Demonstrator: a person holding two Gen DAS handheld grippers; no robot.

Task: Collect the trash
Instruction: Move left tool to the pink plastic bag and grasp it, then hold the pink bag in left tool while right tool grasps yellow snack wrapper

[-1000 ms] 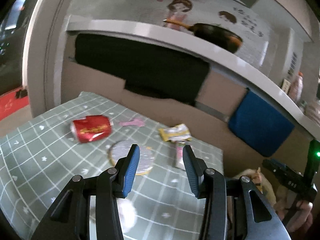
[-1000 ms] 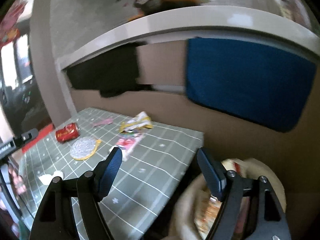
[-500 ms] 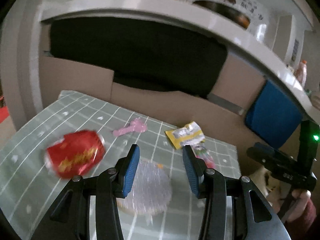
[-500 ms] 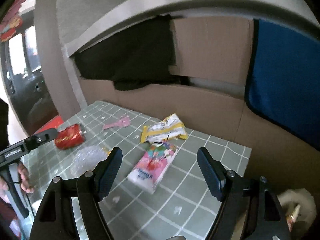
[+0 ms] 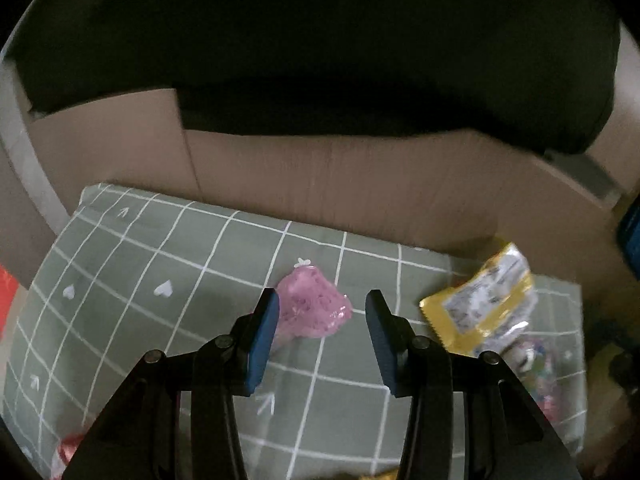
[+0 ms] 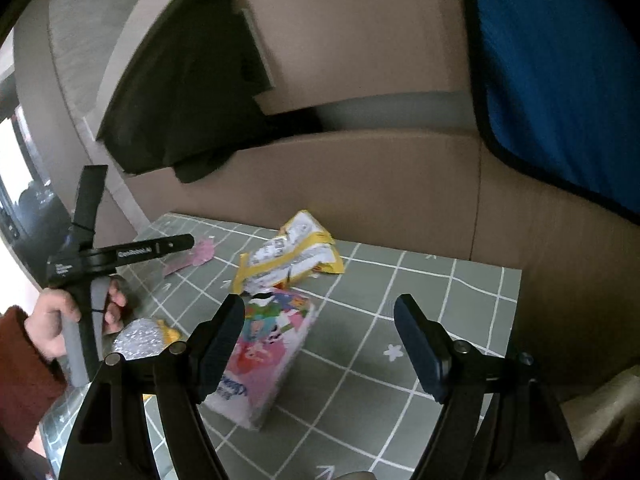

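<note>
My left gripper is open and empty, just above and short of a crumpled pink wrapper on the green checked tablecloth. A yellow snack bag lies to its right. My right gripper is open and empty over the cloth, its left finger beside a pink cartoon-printed packet. The yellow snack bag lies behind that packet. The pink wrapper shows far left, near the left gripper, seen side-on.
A silver foil lid lies at the left of the cloth. A red can peeks at the bottom left. Cardboard panels stand behind the table, with black cloth and blue cloth hanging above. A beige bag sits right of the table.
My left gripper moved forward and down past the red can and foil lid toward the pink wrapper. My right gripper moved in closer over the cartoon packet. Both stayed open.
</note>
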